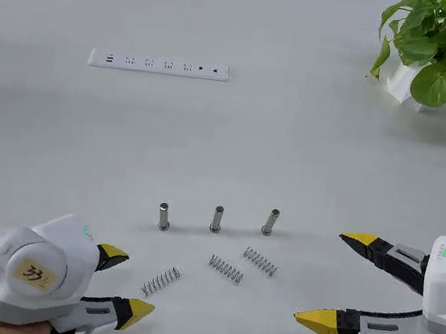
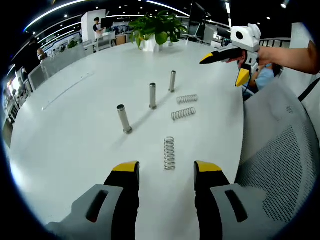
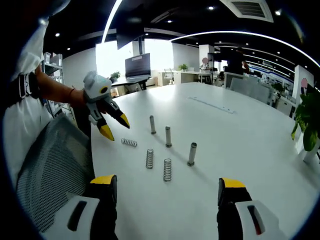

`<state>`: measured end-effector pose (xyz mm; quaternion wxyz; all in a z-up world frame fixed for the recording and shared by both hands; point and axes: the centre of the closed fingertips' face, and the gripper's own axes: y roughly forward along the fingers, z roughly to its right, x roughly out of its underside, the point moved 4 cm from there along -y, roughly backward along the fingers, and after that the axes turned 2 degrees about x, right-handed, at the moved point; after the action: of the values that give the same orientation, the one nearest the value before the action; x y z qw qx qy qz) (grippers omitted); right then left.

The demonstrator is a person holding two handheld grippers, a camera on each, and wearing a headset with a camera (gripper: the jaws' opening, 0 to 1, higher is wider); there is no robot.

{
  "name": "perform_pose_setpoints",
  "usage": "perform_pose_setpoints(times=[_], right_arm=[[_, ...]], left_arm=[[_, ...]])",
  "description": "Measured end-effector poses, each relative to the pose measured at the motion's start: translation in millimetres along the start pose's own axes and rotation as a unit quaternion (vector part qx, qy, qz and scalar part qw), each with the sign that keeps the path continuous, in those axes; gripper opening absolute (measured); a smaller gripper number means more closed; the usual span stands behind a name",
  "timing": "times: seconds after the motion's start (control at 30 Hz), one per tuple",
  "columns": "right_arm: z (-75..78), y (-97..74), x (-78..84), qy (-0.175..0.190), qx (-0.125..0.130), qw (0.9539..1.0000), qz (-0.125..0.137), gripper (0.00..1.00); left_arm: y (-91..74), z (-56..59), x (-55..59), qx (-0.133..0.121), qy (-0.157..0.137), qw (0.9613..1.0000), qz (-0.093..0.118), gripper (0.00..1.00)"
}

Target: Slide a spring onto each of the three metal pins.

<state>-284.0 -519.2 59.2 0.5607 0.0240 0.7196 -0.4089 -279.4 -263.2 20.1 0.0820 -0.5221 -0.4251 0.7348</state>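
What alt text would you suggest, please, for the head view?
Three upright metal pins stand in a row on a white table, with three loose springs lying in front of them. The open left claw and open right claw are at the bottom corners; a power strip and plant sit farther back.

White left gripper (image 1: pixel 137 281) and right gripper (image 1: pixel 321 276), black jaws, yellow tips, tan stickers (image 1: pixel 35 274).

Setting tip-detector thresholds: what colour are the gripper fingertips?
Yellow, on left gripper and right gripper alike; clearest in head view.
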Motion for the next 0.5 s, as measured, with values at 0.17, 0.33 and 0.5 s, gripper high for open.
perform_pose_setpoints(times=[0.17,0.33,0.5], right_arm=[[-1.1,-0.2,0.2,0.002,0.002,1.0,0.001,0.82],[-0.9,-1.0,1.3,0.004,0.003,1.0,0.001,0.81],[0.3,-2.2,2.1,0.006,0.006,1.0,0.002,0.81]], left_arm=[[8.2,-1.1,0.6,-0.006,0.019,0.9995,-0.026,0.29],[14.6,-0.2,2.3,-0.005,0.02,0.9988,-0.044,0.24],[17.8,1.3,6.2,0.0,0.019,0.9978,-0.063,0.18]])
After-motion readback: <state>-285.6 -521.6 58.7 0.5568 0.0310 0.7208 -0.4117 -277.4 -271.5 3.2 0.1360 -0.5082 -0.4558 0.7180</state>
